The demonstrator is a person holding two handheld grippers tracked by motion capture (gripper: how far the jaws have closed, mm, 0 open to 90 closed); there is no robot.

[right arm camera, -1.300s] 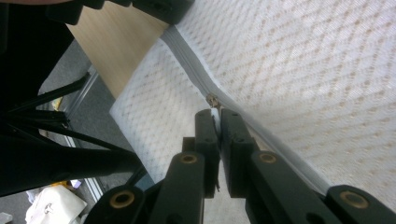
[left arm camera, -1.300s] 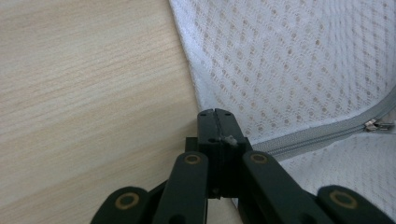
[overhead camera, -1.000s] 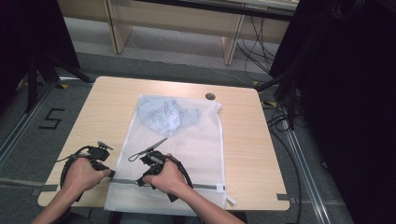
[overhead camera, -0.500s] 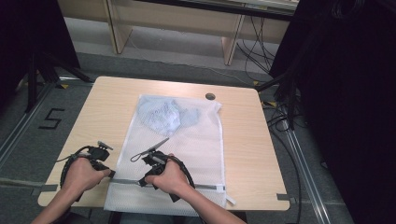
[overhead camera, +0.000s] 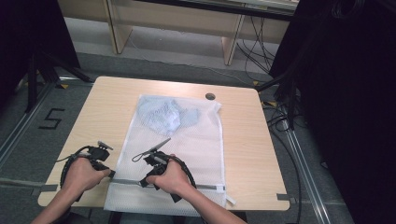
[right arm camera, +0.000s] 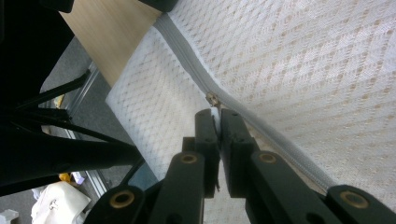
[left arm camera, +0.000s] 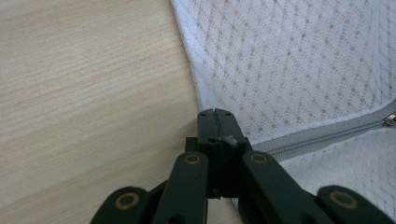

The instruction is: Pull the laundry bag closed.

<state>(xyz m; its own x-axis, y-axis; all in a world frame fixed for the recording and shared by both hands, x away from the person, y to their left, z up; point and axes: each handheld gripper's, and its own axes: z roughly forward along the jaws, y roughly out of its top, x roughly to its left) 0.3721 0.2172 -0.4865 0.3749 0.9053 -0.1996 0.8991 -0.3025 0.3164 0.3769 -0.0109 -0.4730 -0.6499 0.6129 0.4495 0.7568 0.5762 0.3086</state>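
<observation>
Nothing moved, left gripper (left arm camera: 217,113) clamping mesh bag (overhead camera: 196,140) edge, right gripper (right arm camera: 215,113) pinching zipper pull (right arm camera: 212,100), floor marking "5" (overhead camera: 52,119).

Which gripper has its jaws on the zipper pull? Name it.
The right gripper: its shut jaws pinch the white tab of the zipper pull. The left gripper instead clamps the mesh laundry bag at its edge, where the zipper starts.
</observation>
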